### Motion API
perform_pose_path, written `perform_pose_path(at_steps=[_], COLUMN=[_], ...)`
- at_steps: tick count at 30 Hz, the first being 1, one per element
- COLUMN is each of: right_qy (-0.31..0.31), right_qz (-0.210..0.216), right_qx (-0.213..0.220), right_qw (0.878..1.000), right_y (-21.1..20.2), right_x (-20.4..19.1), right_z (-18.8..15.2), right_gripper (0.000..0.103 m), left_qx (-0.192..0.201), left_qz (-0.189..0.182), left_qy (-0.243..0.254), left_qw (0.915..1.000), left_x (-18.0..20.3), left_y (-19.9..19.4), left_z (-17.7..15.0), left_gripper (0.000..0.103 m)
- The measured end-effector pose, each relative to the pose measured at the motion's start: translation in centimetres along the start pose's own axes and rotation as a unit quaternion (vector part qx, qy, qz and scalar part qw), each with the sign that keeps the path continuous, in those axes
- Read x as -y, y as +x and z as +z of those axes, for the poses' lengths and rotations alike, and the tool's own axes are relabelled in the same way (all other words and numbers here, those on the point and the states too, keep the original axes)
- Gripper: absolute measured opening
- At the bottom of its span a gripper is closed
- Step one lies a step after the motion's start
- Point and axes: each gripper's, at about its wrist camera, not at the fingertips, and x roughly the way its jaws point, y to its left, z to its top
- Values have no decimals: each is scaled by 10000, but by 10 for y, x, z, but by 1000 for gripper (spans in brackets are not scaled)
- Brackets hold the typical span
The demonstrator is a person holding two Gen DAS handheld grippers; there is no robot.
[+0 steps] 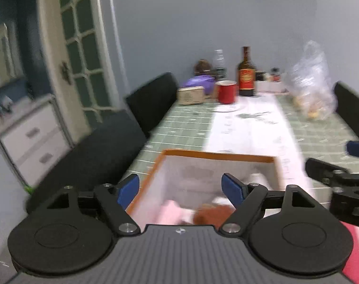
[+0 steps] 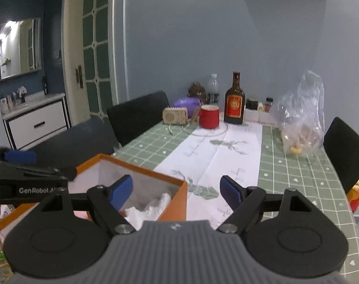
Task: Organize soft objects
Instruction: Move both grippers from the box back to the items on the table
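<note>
Left wrist: the left gripper point(image 1: 180, 189) is hanging over the box point(image 1: 217, 156), fingers apart and empty; pink and brown soft things point(image 1: 203, 214) are lying inside. Right wrist: the right gripper point(image 2: 177, 190) is also gaping, empty; more sorting probably remains.

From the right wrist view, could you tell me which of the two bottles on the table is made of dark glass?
The brown bottle with the red label, right of the red mug. The other bottle, behind the mug, is clear plastic.
</note>
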Motion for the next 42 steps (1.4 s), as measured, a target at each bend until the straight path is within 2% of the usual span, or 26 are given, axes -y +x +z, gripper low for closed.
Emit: perform_pose_path(at_steps=[2,6,8,15,19,22,27,29,32,35,39,42], right_qy=[16,84,151,358,452,523,1333,1607,2039,2524,2569,2677], right_qz=[-78,-155,-230,-715,-1045,-1076,-1075,-1169,-1438,-1314,-1386,-1361], right_qx=[185,558,723,766,617,464,232,-24,-303,-413,-776,-802], right_qw=[9998,9983,9970,9939,9916,9917,9850,9801,9679,9578,9533,9505], right_y=[-16,-52,-69,-100,-106,-104,-83,-68,-52,-48,-33,-30], right_x=[4,19,30,73,101,131,201,221,243,260,266,273], right_z=[4,9,9,-1,-12,-24,-69,-93,-121,-141,-155,-160], right_gripper=[80,81,84,84,84,89,89,89,89,89,89,89], left_qx=[120,498,568,720,677,579,426,404,196,-2,-125,-328], left_qz=[-196,-345,-496,-1045,-1230,-1354,-1501,-1540,-1751,-1929,-1874,-1804], left_qy=[-94,228,310,350,404,442,653,735,786,858,1120,1499], left_qw=[9997,9979,9967,9913,9893,9881,9856,9845,9812,9775,9758,9716], left_x=[3,21,29,55,71,84,112,125,144,164,197,228], left_y=[-12,-39,-51,-78,-79,-77,-75,-74,-68,-59,-44,-29], left_z=[2,-1,-2,1,-2,-5,-12,-14,-18,-22,-31,-40], left_gripper=[94,94,94,94,94,94,94,94,94,94,95,94])
